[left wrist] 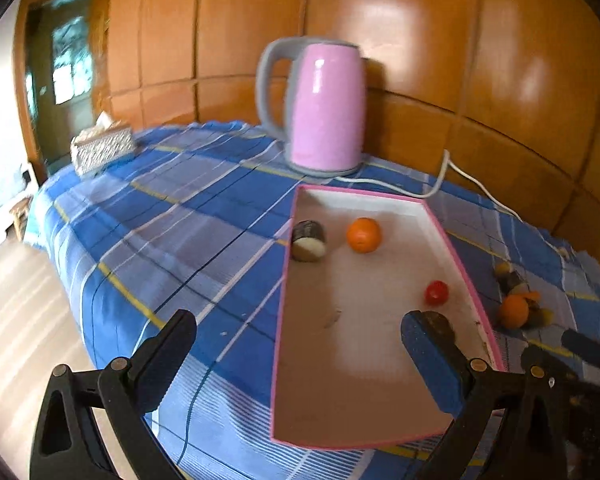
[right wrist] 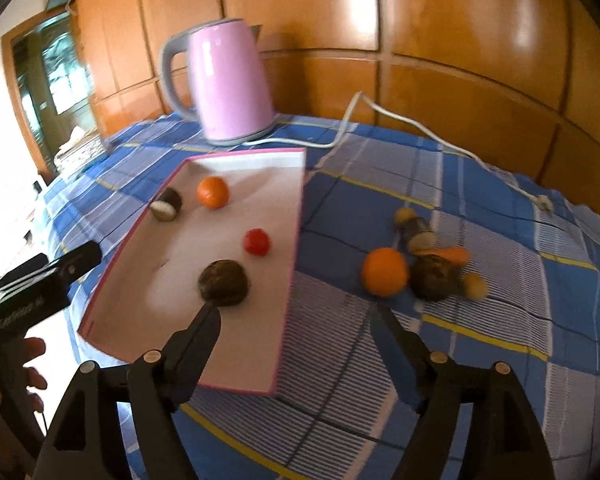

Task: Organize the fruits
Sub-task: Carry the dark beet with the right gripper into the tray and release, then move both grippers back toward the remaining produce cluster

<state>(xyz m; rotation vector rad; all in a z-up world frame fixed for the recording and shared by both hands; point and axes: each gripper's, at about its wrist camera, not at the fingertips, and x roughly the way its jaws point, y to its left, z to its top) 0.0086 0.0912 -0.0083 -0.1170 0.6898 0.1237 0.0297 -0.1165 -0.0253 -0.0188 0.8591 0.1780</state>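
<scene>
A pink-rimmed white tray (left wrist: 360,380) (right wrist: 260,360) lies on the blue checked cloth. In it are an orange (left wrist: 363,234) (right wrist: 212,192), a dark cut piece with a white face (left wrist: 309,241) (right wrist: 166,204), a small red fruit (left wrist: 437,292) (right wrist: 257,241) and a dark brown round fruit (right wrist: 224,282). Right of the tray lies a loose pile: an orange (right wrist: 384,272) (left wrist: 513,311), a dark round fruit (right wrist: 434,276), a small yellow one (right wrist: 475,286) and other pieces. My left gripper (left wrist: 296,336) is open over the tray's left edge. My right gripper (right wrist: 296,320) is open over the tray's right edge, empty.
A pink kettle (left wrist: 326,106) (right wrist: 230,84) with a white cord (right wrist: 420,130) stands behind the tray. A patterned tissue box (left wrist: 102,148) sits at the table's far left. A wooden panelled wall runs behind. The table edge drops to the floor on the left.
</scene>
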